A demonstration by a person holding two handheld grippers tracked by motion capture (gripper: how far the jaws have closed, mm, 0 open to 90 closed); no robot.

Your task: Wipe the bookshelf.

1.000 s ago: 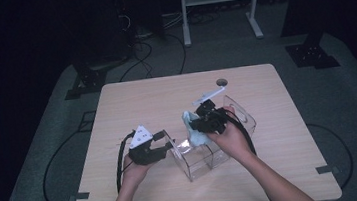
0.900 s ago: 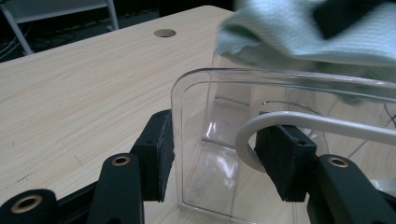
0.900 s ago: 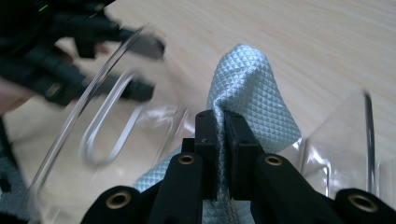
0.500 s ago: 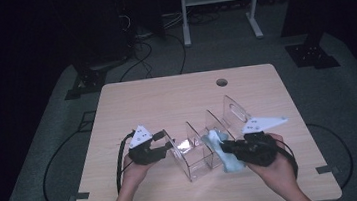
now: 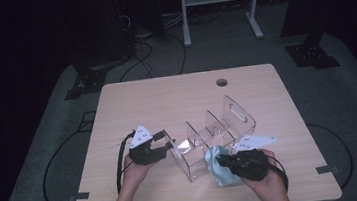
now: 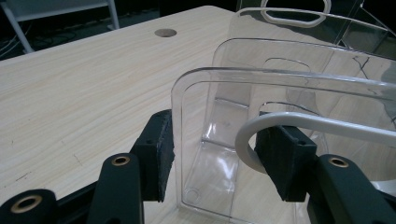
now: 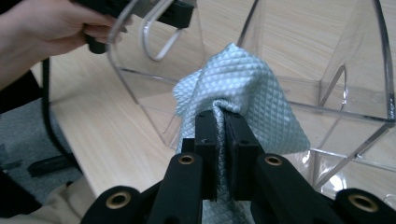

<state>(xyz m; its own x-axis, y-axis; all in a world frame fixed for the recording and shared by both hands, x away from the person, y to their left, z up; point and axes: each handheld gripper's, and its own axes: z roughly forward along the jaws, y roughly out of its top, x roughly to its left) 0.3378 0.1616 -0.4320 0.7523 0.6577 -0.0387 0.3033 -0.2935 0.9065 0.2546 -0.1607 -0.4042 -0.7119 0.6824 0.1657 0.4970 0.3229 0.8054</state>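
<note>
Right gripper (image 5: 225,162) carried one cloth (image 5: 217,169) beside one organizer (image 5: 210,137).

Your left hand (image 5: 136,169) holds the left gripper (image 5: 167,145) low over the table, pointing toward the right, its jaws part-way closed and clamped on either side of a thin wall, one pad (image 6: 163,151) outside and one inside. Your right hand (image 5: 268,181) holds the right gripper (image 5: 221,161) pointing left, jaws pinched tight together on a fold of cloth.
</note>
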